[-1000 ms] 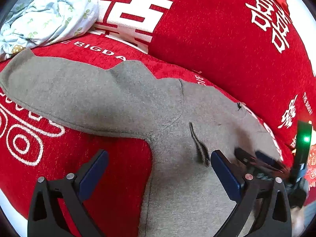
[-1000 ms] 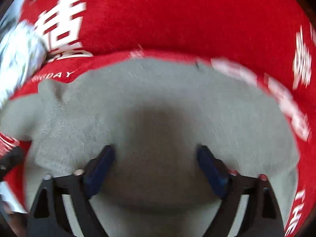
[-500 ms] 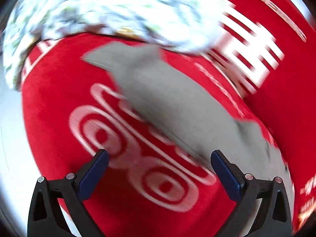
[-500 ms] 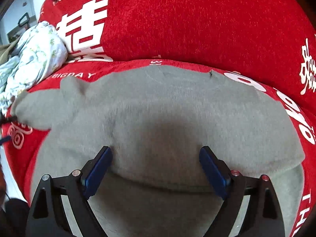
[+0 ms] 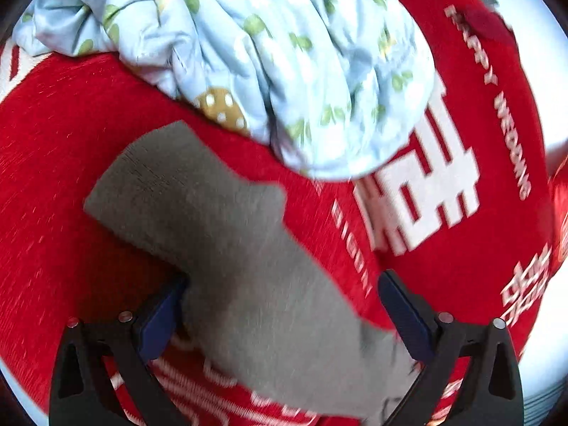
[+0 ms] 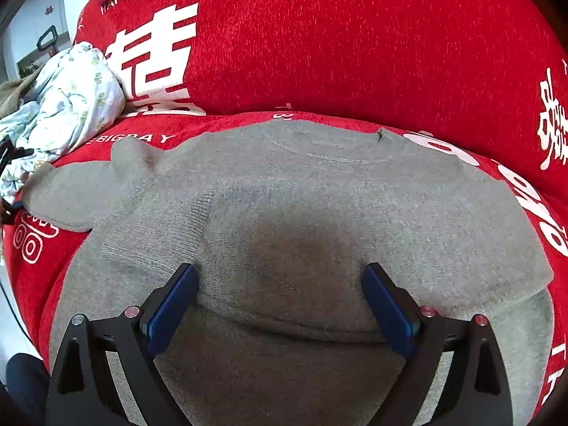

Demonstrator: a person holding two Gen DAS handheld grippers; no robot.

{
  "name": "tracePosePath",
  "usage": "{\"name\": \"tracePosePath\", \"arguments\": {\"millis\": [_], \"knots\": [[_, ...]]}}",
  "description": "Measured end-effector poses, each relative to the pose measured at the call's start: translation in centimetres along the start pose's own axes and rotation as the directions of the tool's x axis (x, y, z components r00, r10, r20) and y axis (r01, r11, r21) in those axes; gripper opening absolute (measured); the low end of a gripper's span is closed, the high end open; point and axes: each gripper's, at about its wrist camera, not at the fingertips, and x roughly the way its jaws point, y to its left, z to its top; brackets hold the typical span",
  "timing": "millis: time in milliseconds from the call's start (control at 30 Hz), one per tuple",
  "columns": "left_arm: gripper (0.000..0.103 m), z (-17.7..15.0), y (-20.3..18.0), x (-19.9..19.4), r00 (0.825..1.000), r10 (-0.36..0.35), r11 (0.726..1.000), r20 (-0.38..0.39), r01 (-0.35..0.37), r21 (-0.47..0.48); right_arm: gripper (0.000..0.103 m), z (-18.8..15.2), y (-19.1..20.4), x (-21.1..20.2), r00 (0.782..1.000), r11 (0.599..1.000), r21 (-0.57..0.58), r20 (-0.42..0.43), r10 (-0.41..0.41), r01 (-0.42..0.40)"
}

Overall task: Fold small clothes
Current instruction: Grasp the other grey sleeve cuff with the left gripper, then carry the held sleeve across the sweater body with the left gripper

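The left gripper [image 5: 280, 305] has swung from the grey knitted sweater's [image 6: 301, 220] body out to its spread left sleeve [image 5: 198, 206]; its jaws are closing around the sleeve, pads not yet pressing, likely to fold it inward. The right gripper [image 6: 280, 294] rests wide apart on the folded body, grasping nothing. Beneath lies a red sofa cover with white lettering [image 6: 319, 42]; far left, a crumpled pale-blue floral cloth [image 5: 277, 53].
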Motion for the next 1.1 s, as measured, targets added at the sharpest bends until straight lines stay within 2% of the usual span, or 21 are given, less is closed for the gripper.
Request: {"name": "tracePosePath", "arguments": {"millis": [33,100,167,267,367,433,500,533,700,767,933,1100], "knots": [[0.048,0.5,0.4,0.2,1.0,-0.005,1.0,0.001,0.005,-0.02,0.095,0.0,0.0,-0.1,1.0,1.0,0.002,0.001,0.004,-0.004],[0.017,1.2,1.6,1.1,0.998,-0.028,0.998,-0.049,0.025,-0.066,0.095,-0.1,-0.1,-0.1,1.0,1.0,0.004,0.003,0.012,-0.012],[0.011,1.6,2.8,0.9,0.999,-0.004,0.997,-0.039,0.001,-0.083,0.095,-0.1,-0.2,-0.3,1.0,1.0,0.009,0.004,0.026,-0.026],[0.011,1.9,3.5,-0.6,1.0,0.004,0.995,0.024,-0.002,-0.103,0.095,-0.1,-0.8,-0.8,0.997,0.997,0.021,0.01,0.078,-0.079],[0.011,1.8,2.7,-1.8,0.994,0.087,0.994,0.069,-0.082,-0.067,0.095,-0.5,-1.4,-1.8,0.993,0.993,0.013,0.012,0.118,-0.119],[0.011,1.2,1.1,-2.5,0.978,0.18,0.983,0.101,-0.182,0.009,0.096,-0.9,-1.7,-2.4,0.993,0.993,-0.023,0.012,0.116,-0.115],[0.011,0.3,-0.9,-2.9,0.95,0.277,0.951,0.146,-0.293,0.1,0.096,-1.4,-2.0,-3.0,0.994,0.992,-0.065,0.012,0.108,-0.107],[0.011,-0.1,-1.6,-3.1,0.942,0.294,0.941,0.162,-0.315,0.121,0.096,-1.7,-2.3,-3.3,0.995,0.991,-0.091,0.013,0.1,-0.099],[0.011,-0.7,-3.5,-5.5,0.935,0.286,0.949,0.207,-0.307,0.076,0.096,-2.4,-4.4,-4.2,0.995,0.989,-0.12,0.024,0.094,-0.091],[0.011,-1.0,-3.9,-7.0,0.926,0.29,0.949,0.242,-0.311,0.052,0.096,-2.5,-5.3,-4.5,0.995,0.99,-0.106,0.035,0.097,-0.092],[0.011,-3.0,-5.3,-7.9,0.886,0.375,0.906,0.272,-0.412,0.093,0.096,-2.4,-8.7,-5.0,0.988,0.99,0.005,0.069,0.14,-0.14],[0.011,-5.7,-8.9,-7.8,0.879,0.373,0.885,0.295,-0.433,0.17,0.096,-2.1,-10.6,-5.5,0.986,0.988,0.046,0.082,0.144,-0.148]]}}
